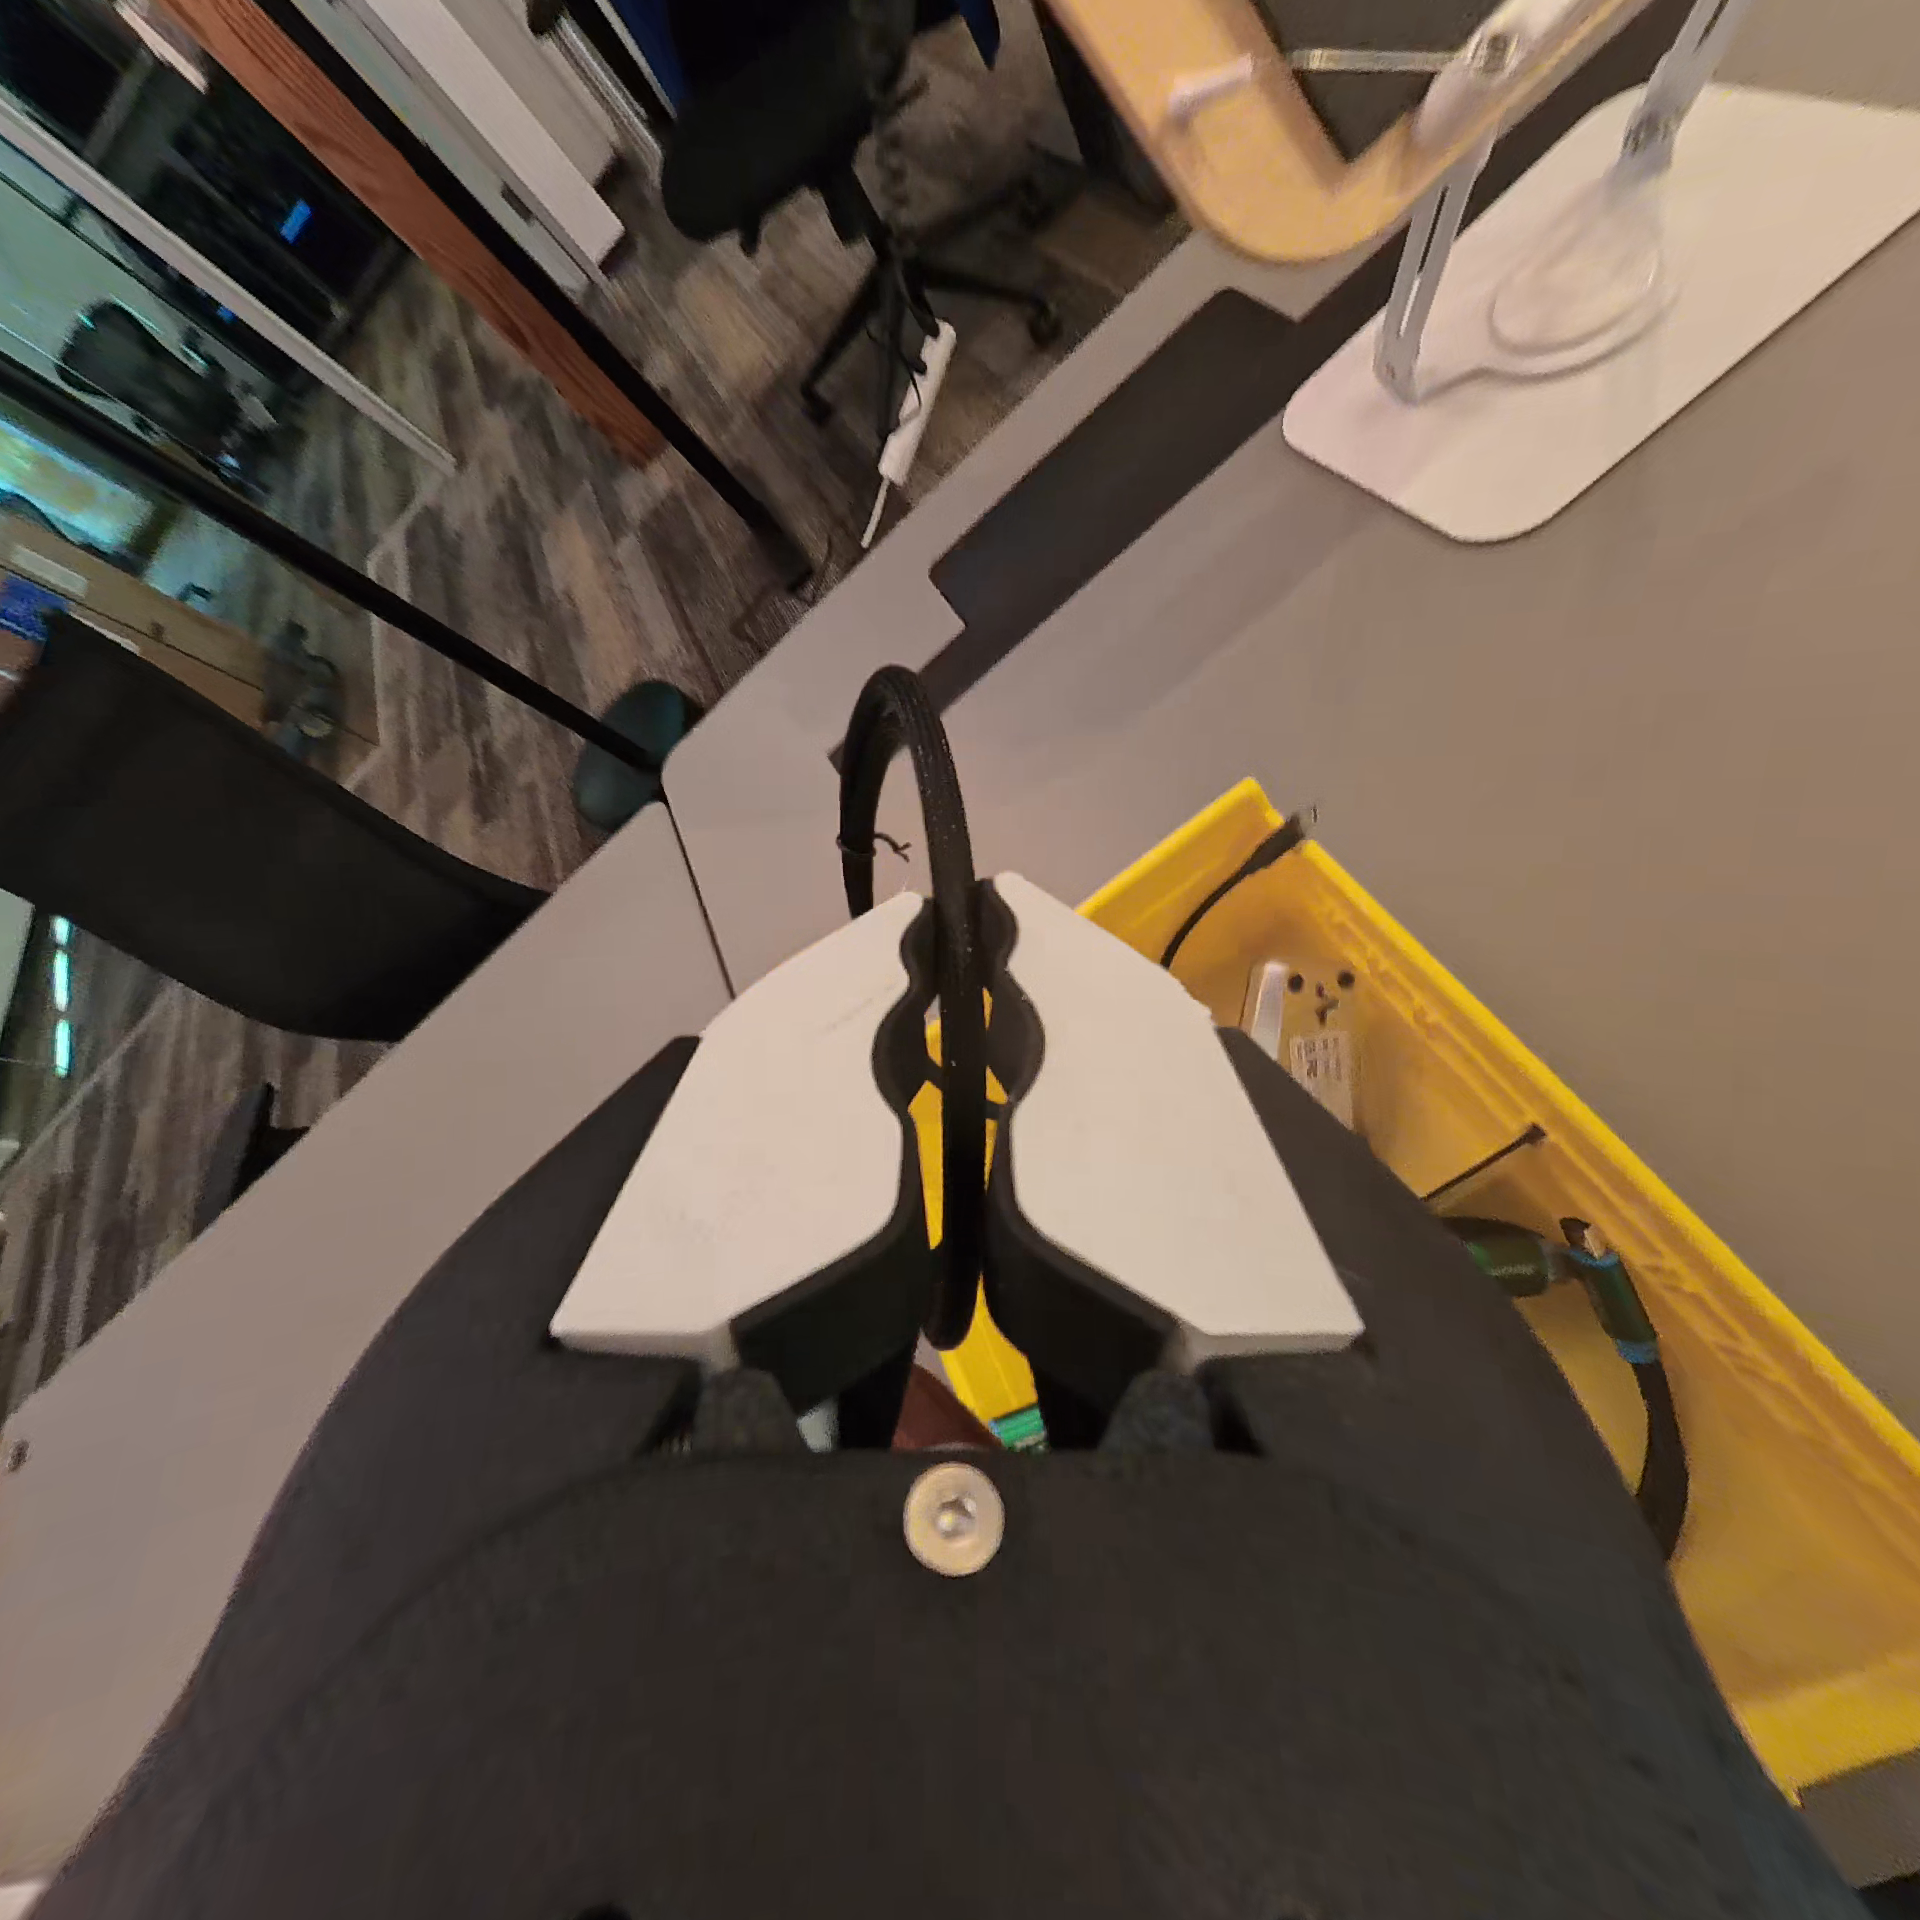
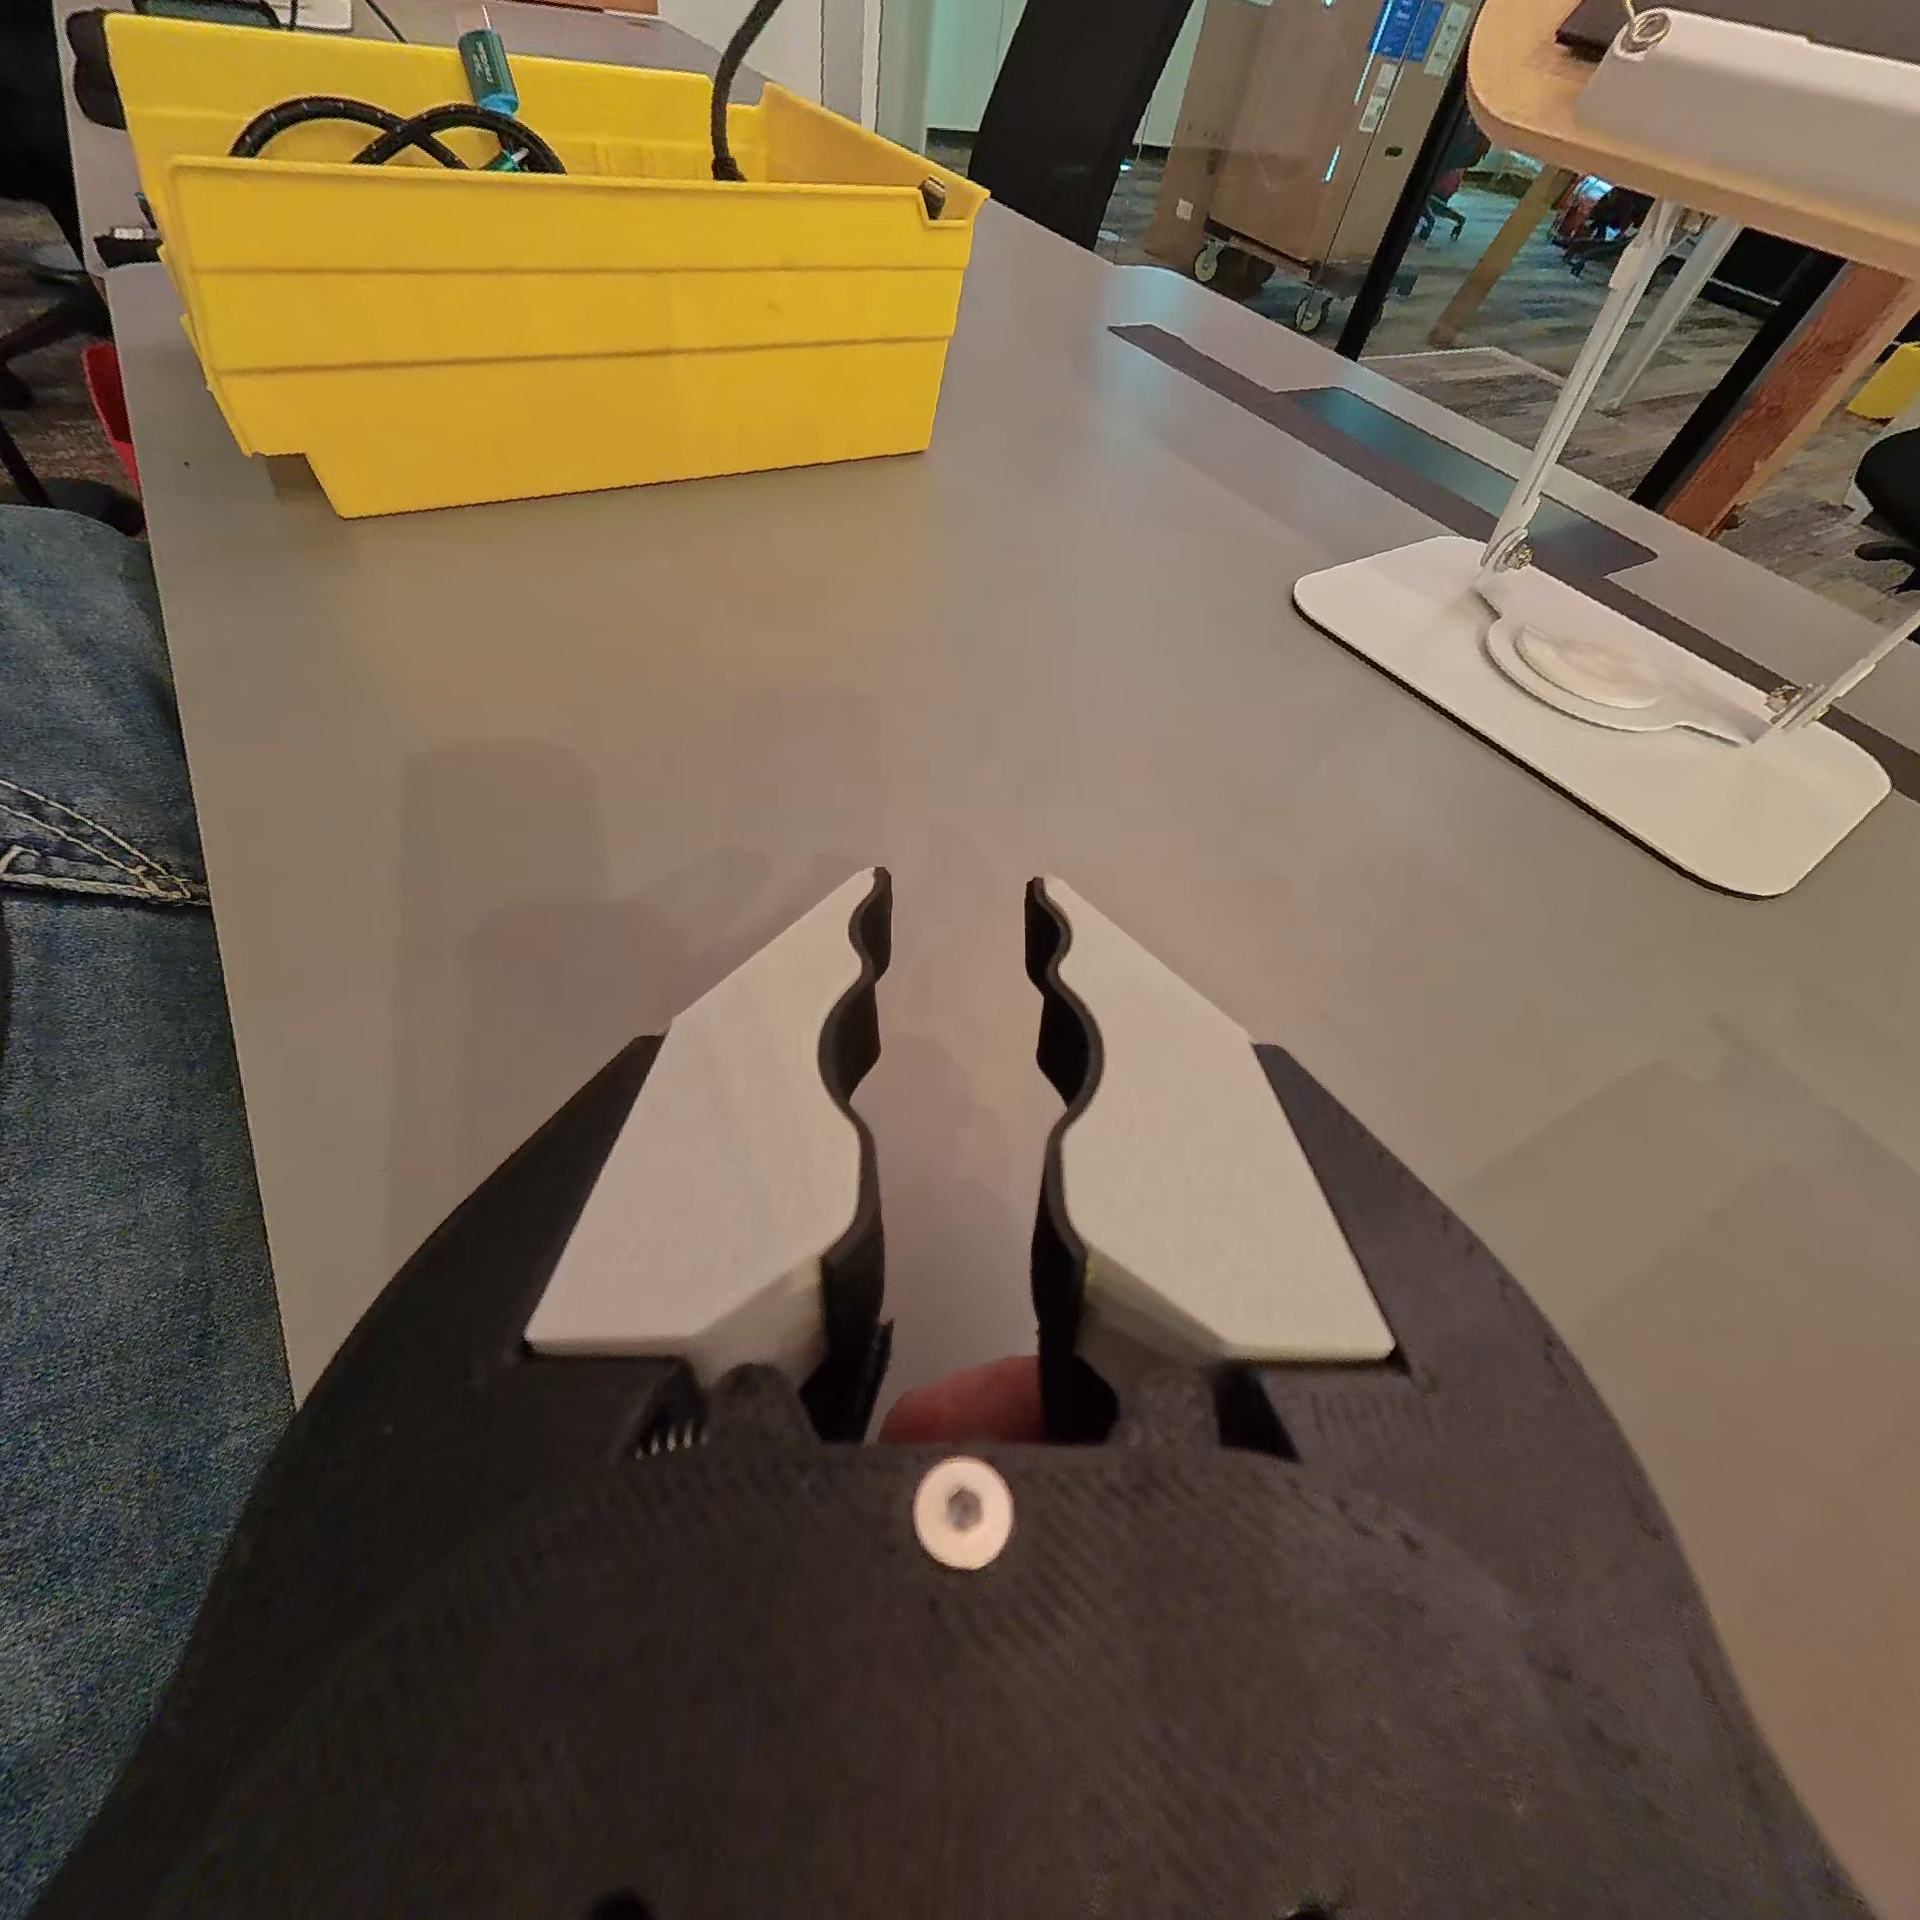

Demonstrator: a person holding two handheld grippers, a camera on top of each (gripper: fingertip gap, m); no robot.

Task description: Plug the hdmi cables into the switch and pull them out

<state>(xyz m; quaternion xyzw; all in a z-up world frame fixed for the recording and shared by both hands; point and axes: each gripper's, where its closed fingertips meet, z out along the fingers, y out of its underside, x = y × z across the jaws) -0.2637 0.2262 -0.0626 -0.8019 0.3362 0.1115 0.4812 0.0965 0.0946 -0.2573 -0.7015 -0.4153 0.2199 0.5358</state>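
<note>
A: Clamping was confirmed on the left gripper (image 1: 958, 904): its white fingers (image 1: 790, 1132) sat closed around a black braided HDMI cable (image 1: 961, 1091), which ran up through the scalloped gap between them and arched over past the tips.

B: Where was that relative to the yellow bin (image 1: 1558, 1299)?

A: Above its near end, from the left wrist view. Yellow plastic showed through the gap under the cable. More cable lay inside the bin, with a green-shelled connector (image 1: 1507, 1262) against the wall. A pale flat device with a label (image 1: 1309, 1029) rested further along the bin floor; whether it was the switch could not be told.

B: And the right gripper (image 2: 958, 899)?

A: Its fingers stood apart, nothing between them, only bare grey table (image 2: 1039, 623) visible in the gap. It hovered over the table, well apart from the bin (image 2: 582, 343).

B: Did the right wrist view show the cable?

A: Yes. One braided cable (image 2: 727, 94) rose out of the bin and left the top of the frame. Coiled cable (image 2: 416, 140) and a teal-shelled connector (image 2: 486, 62) sat inside against the back wall.

B: Anything else on the table?

A: A white stand base (image 2: 1621, 769) with a clear arm stood to the right. Denim (image 2: 94, 1039) bordered the table's left edge.
</note>
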